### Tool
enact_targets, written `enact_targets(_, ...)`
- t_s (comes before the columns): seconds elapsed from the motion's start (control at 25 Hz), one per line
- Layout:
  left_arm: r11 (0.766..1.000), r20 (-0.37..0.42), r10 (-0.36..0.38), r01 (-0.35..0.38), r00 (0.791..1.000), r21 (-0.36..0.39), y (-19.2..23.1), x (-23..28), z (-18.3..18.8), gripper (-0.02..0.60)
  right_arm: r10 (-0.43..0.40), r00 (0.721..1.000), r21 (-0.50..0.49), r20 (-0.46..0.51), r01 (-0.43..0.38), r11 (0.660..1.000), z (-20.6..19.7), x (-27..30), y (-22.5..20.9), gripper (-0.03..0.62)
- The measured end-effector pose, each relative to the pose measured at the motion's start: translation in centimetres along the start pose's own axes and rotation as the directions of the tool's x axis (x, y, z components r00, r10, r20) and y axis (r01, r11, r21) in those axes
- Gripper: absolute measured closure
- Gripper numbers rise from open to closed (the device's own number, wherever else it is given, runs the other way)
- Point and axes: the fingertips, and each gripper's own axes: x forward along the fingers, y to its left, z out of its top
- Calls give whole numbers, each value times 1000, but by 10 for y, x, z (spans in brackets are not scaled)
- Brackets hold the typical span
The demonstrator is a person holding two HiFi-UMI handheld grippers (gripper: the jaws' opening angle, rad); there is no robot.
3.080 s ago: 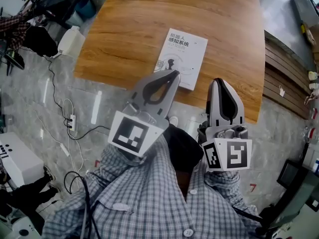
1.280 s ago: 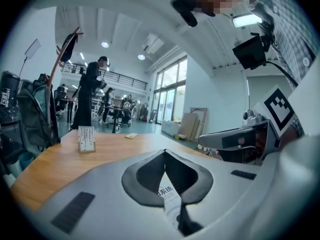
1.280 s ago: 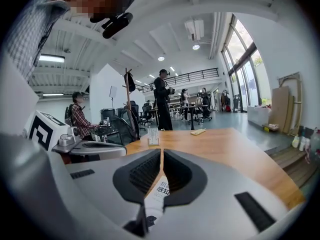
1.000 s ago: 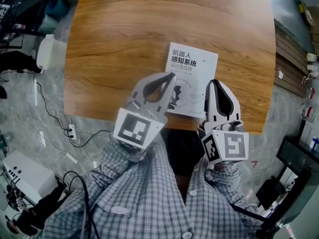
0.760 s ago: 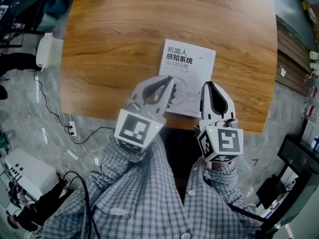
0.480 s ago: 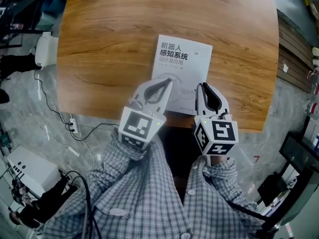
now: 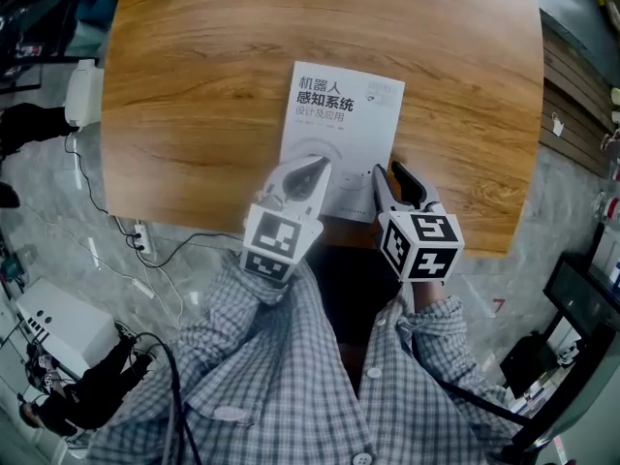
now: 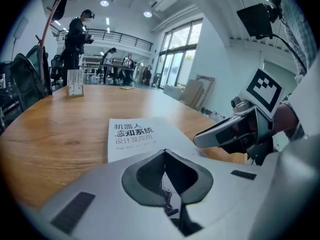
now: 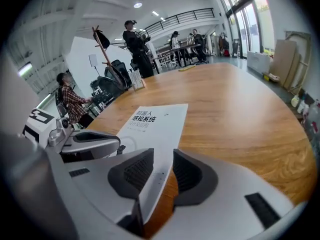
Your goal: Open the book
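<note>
A closed book (image 7: pixel 339 129) with a white cover and dark printed title lies on the wooden table (image 7: pixel 194 85), near its front edge. My left gripper (image 7: pixel 321 164) is shut with nothing in it, its tip over the near part of the cover; the left gripper view shows the book (image 8: pixel 132 136) just beyond the closed left gripper (image 8: pixel 164 155). My right gripper (image 7: pixel 387 170) is open at the book's near right corner. In the right gripper view the book's (image 9: pixel 155 124) right edge runs between the spread jaws of the right gripper (image 9: pixel 162 154), with bare wood showing beside one pad.
The table's front edge runs just below both grippers. A small card stand (image 8: pixel 75 82) stands at the far side of the table. On the floor to the left are a white unit (image 7: pixel 81 93), cables and a white box (image 7: pixel 44 323). People stand in the background.
Both grippers have come down and forward onto the book's near end. The right gripper's jaws now straddle the book's right edge; the left stays shut.
</note>
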Motion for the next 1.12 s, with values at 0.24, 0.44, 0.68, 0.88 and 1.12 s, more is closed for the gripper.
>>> enact_targets(0.24, 999, -17, 23, -22, 1000, 28, -2, 7, -7, 577, 92, 995, 210, -36, -83, 974, -8, 11, -10, 491)
enact_targets(0.44, 999, 8, 48, -47, 999, -18, 4, 6, -5, 577, 140, 987, 285, -76, -113, 952, -15, 20, -16, 493)
enact_targets(0.68, 998, 4, 53, -53, 999, -18, 4, 7, -5, 577, 197, 978, 372, -67, -159, 915, -16, 21, -18, 534)
enact_targets(0.88, 1000, -9, 29, -29, 1000, -12, 1, 8, -6, 577, 249, 968, 450, -41, -205, 869, -12, 16, -18, 554)
enact_targets(1.12, 996, -101, -79, 83, 992, 38, -30, 12, 6, 561, 300, 954, 486, 13, -268, 832, 1, 2, -9, 562)
